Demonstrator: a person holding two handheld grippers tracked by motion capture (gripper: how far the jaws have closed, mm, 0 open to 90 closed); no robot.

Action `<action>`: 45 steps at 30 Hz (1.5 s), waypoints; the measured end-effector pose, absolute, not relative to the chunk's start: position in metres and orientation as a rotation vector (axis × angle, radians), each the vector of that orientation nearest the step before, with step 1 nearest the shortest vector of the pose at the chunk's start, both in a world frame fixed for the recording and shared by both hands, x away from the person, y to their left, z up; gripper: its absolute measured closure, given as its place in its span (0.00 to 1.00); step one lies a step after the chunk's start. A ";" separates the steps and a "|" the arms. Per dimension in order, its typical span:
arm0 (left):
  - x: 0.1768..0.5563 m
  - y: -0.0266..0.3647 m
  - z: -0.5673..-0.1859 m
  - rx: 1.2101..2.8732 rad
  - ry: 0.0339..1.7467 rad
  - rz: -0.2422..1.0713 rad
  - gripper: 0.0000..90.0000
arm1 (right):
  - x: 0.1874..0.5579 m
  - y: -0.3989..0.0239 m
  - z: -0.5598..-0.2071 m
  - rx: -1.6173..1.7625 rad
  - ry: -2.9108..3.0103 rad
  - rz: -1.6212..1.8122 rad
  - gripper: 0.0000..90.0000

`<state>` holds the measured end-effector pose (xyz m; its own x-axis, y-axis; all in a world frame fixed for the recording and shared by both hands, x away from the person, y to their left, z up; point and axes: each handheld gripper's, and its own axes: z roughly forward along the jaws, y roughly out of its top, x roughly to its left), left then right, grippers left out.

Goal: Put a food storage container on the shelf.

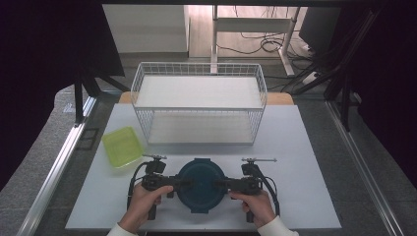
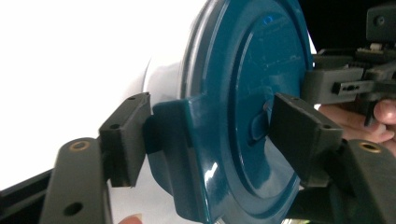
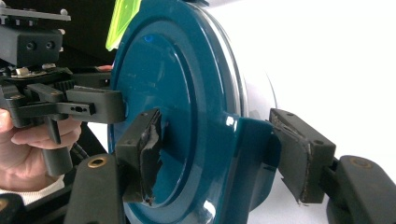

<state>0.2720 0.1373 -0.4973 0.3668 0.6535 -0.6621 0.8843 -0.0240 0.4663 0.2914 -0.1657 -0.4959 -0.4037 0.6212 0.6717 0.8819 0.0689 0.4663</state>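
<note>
The white table (image 1: 305,147) carries a wire basket (image 1: 199,103) toward 12 o'clock and a green tray (image 1: 123,146) at 10 o'clock. A round teal lid (image 1: 200,184) lies at 6 o'clock, near the front edge. The left tongs (image 2: 210,135) pinch its 9 o'clock clip tab; the right tongs (image 3: 219,156) pinch the 3 o'clock tab, both closed on the lid.
</note>
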 end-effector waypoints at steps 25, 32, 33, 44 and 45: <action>0.278 0.133 -0.482 1.771 1.316 -0.284 0.36 | 0.301 -0.167 -0.471 -1.480 -2.154 -1.326 0.42; 0.286 0.136 -0.470 1.772 1.305 -0.256 0.36 | 0.309 -0.165 -0.463 -1.465 -2.155 -1.349 0.43; 0.289 0.137 -0.463 1.775 1.300 -0.245 0.36 | 0.312 -0.164 -0.458 -1.459 -2.158 -1.362 0.43; 0.297 0.138 -0.435 1.762 1.270 -0.194 0.36 | 0.321 -0.162 -0.429 -1.426 -2.191 -1.424 0.43; 0.298 0.138 -0.430 1.763 1.264 -0.186 0.36 | 0.322 -0.162 -0.425 -1.422 -2.195 -1.430 0.43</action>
<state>0.2977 0.1384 -0.4305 0.4595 0.6674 -0.5860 0.8082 -0.0406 0.5874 0.3223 -0.1622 -0.4245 -0.5349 0.6209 0.5731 0.7751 0.0906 0.6253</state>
